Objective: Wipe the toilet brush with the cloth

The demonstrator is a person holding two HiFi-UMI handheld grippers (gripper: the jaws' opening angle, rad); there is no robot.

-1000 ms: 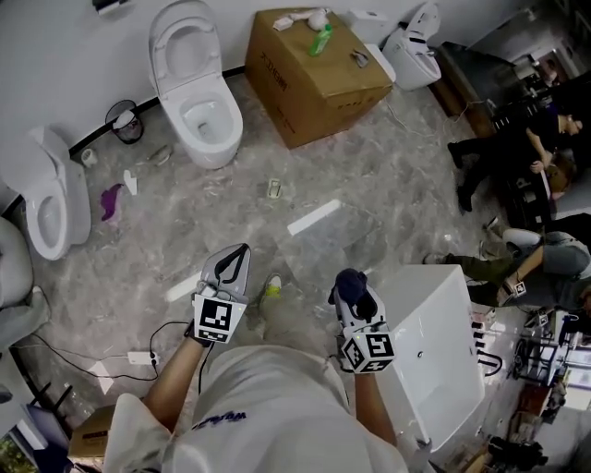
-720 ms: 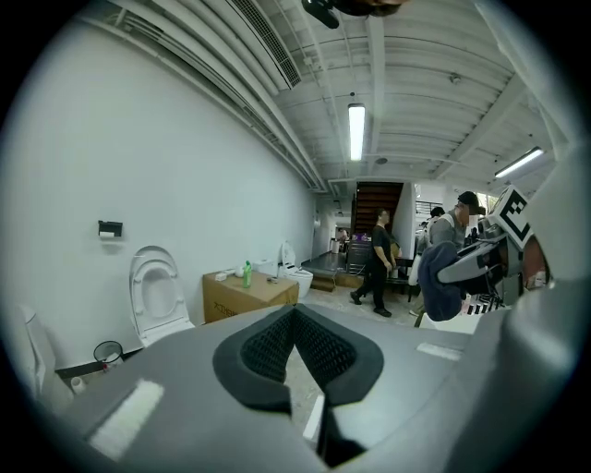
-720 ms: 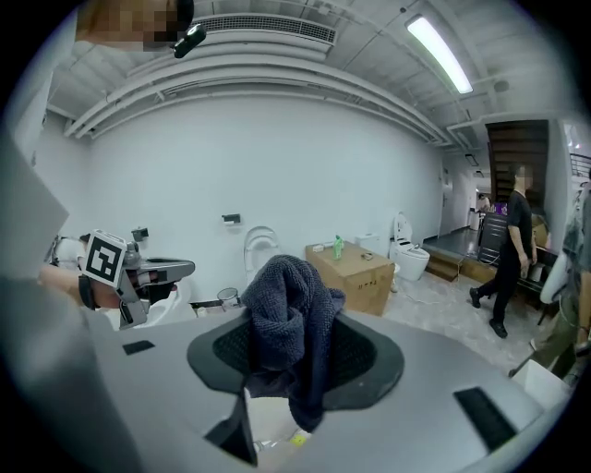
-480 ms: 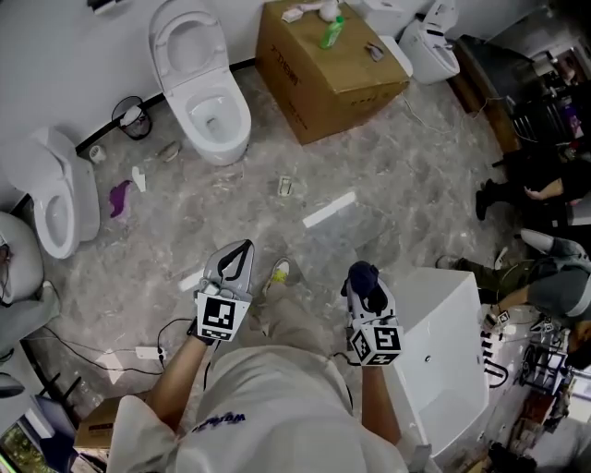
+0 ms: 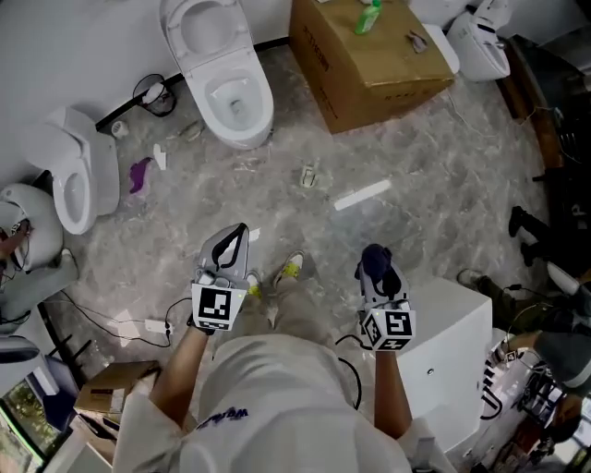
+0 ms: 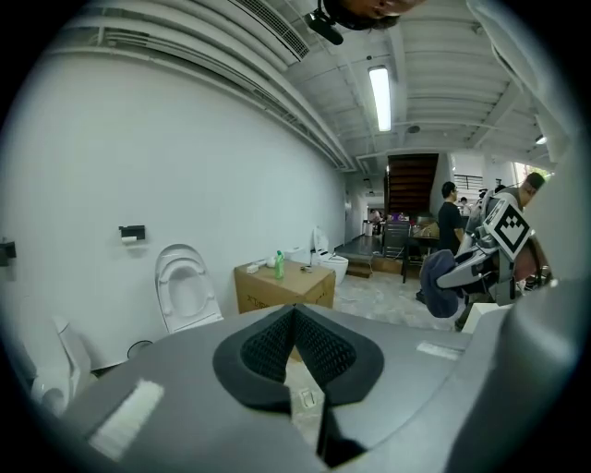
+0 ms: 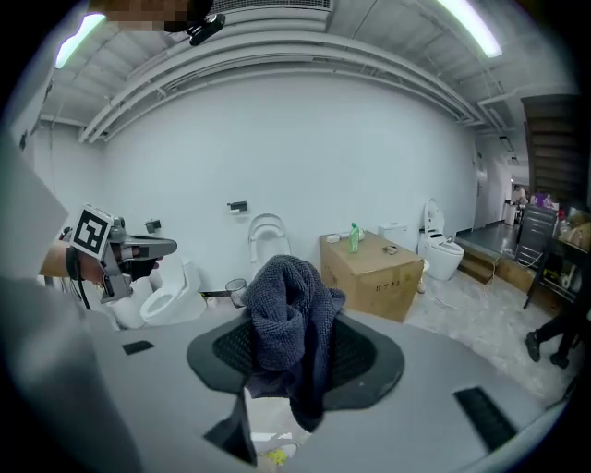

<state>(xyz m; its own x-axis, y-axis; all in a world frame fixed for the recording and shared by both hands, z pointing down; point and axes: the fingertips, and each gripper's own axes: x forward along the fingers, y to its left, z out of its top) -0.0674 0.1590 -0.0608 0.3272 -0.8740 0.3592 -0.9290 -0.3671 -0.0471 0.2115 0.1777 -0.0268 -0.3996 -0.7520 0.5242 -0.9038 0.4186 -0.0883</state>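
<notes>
My right gripper is held at waist height, shut on a dark blue cloth that bunches over its jaws; the right gripper view shows the cloth hanging down between the pads. My left gripper is level with it to the left, jaws closed together with nothing between them. No toilet brush can be made out for sure. A small purple object lies on the floor between the two toilets; I cannot tell what it is.
A white toilet stands ahead against the wall, another toilet at the left. A cardboard box with a green bottle is at the back right. A white cabinet is beside my right arm. Cables run over the marble floor.
The whole floor scene has shifted right and up in the head view as the person moves. Both grippers keep their pose, the right one still holding the cloth.
</notes>
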